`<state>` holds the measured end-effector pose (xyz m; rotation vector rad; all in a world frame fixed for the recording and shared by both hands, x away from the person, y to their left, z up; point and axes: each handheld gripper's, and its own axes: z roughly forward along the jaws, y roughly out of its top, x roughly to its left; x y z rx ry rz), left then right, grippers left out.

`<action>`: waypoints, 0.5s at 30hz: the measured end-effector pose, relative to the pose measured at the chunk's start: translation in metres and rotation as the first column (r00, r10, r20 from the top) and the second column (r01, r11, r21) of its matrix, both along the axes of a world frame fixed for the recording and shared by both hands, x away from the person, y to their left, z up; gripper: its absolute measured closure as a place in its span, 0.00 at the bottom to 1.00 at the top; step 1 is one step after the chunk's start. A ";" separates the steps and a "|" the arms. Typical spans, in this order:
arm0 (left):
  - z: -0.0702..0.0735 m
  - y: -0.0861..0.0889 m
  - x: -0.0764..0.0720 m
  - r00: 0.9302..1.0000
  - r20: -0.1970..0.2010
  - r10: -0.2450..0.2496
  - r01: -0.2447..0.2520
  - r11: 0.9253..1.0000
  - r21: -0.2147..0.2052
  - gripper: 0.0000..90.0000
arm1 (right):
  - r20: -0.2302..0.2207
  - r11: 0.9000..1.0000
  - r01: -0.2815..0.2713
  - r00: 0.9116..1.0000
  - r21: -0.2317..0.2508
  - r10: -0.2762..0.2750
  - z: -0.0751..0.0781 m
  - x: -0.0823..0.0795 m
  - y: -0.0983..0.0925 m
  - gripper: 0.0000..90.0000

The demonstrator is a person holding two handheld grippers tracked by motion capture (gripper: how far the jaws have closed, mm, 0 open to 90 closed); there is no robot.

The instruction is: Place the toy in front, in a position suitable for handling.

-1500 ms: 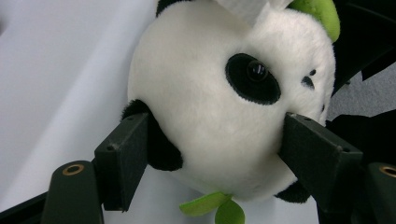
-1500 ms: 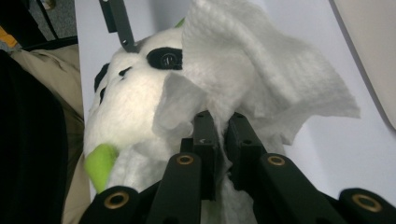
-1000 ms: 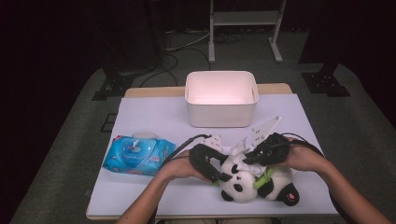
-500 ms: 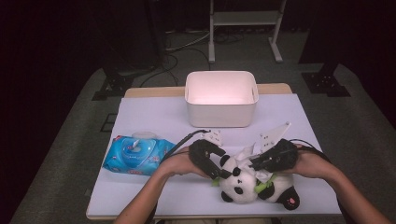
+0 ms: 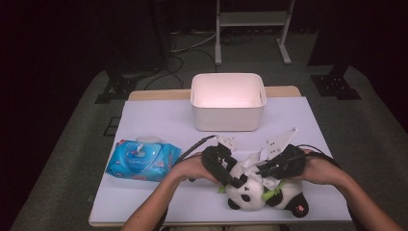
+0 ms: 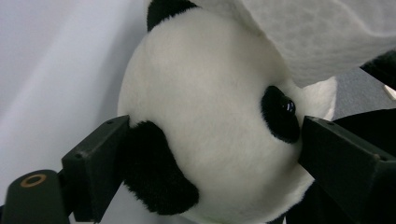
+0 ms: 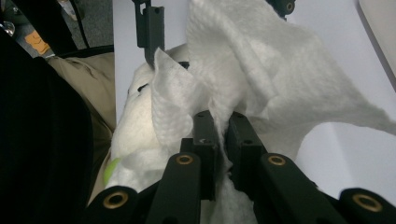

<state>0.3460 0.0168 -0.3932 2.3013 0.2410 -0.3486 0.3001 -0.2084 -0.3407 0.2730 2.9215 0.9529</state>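
Observation:
A black-and-white panda plush (image 5: 250, 195) lies near the table's front edge. My left gripper (image 5: 235, 179) straddles the panda's head (image 6: 219, 116). Its jaws have just been opening wider, and both pads now rest against the fur, one at the black ear and one beside the eye. My right gripper (image 5: 265, 169) is shut on a crumpled white wipe (image 7: 261, 70), which is draped over the plush. The wipe (image 5: 251, 163) shows as a white patch between the two grippers.
A white bin (image 5: 228, 120) stands at the back middle of the white table (image 5: 159, 120). A blue pack of wipes (image 5: 142, 160) lies at the left. The person's trouser leg (image 7: 88, 93) is close beyond the front edge.
The right hand with the wipe has shifted slightly to the right over the panda. The left hand stays at the panda's head, and the plush has not moved.

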 end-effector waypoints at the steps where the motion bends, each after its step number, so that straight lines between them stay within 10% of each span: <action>1: 0.000 0.000 0.000 1.000 0.001 0.000 0.000 1.000 -0.002 0.16 | 0.001 1.000 -0.002 1.000 -0.001 0.002 0.000 0.000 0.000 0.92; 15: 0.010 0.008 0.005 0.999 0.025 -0.026 0.026 1.000 -0.009 0.40 | 0.007 1.000 -0.005 1.000 0.014 0.005 0.004 0.006 0.000 0.92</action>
